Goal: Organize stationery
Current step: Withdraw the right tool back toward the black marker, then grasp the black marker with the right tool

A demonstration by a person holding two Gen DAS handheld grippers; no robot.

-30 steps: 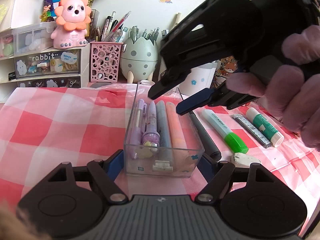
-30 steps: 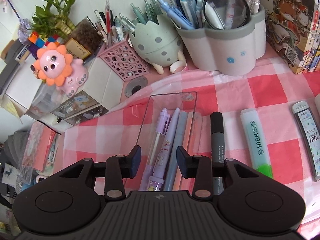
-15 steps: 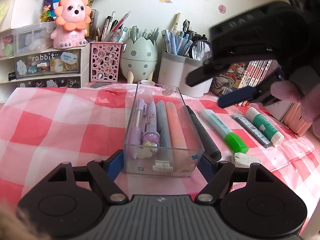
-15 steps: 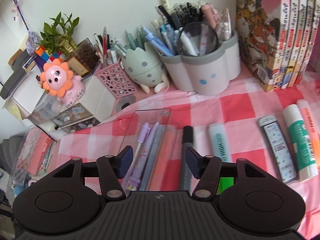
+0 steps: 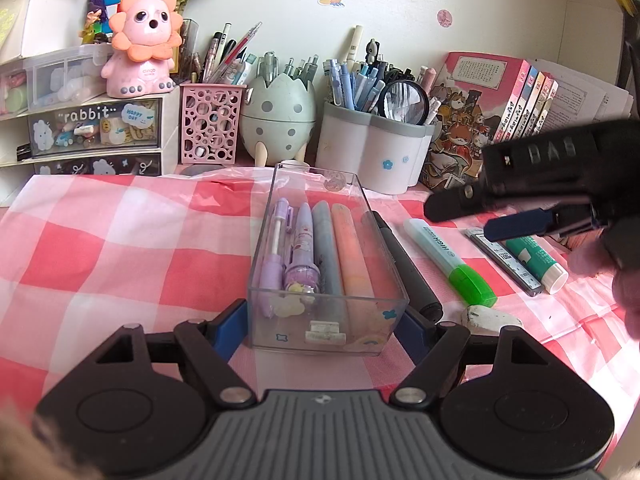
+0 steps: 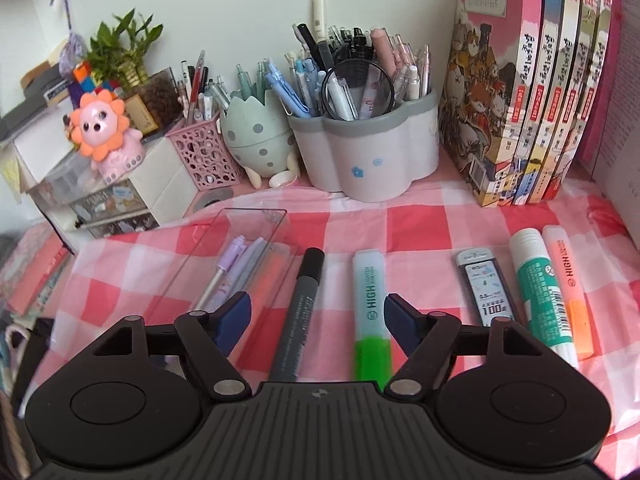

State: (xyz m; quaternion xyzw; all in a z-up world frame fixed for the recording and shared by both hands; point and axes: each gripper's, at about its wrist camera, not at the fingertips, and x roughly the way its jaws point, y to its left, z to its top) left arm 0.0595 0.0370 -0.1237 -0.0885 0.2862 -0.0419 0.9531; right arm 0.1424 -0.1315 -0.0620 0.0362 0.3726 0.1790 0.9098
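A clear plastic box (image 5: 326,336) on the pink checked cloth holds several pens. My left gripper (image 5: 324,330) stands at its near end, one finger at each side of the box. Right of the box lie a black marker (image 5: 404,260), a green highlighter (image 5: 448,258), a lead case (image 5: 504,258), a glue stick (image 5: 536,256) and a white eraser (image 5: 490,316). My right gripper (image 6: 318,318) is open and empty above the marker (image 6: 298,320) and green highlighter (image 6: 370,304); it also shows at the right of the left wrist view (image 5: 472,216). An orange highlighter (image 6: 570,284) lies far right.
Pen holders stand along the back: a pink mesh cup (image 5: 210,124), an egg-shaped cup (image 5: 278,116), a white flower-shaped pot (image 6: 364,156). Books (image 6: 532,92) stand at the back right. Small drawers with a pink lion toy (image 5: 142,40) stand at the back left.
My right gripper has moved away from over the box to the right and lower, now above the marker and green highlighter, and its fingers have opened wider. The left gripper has not moved.
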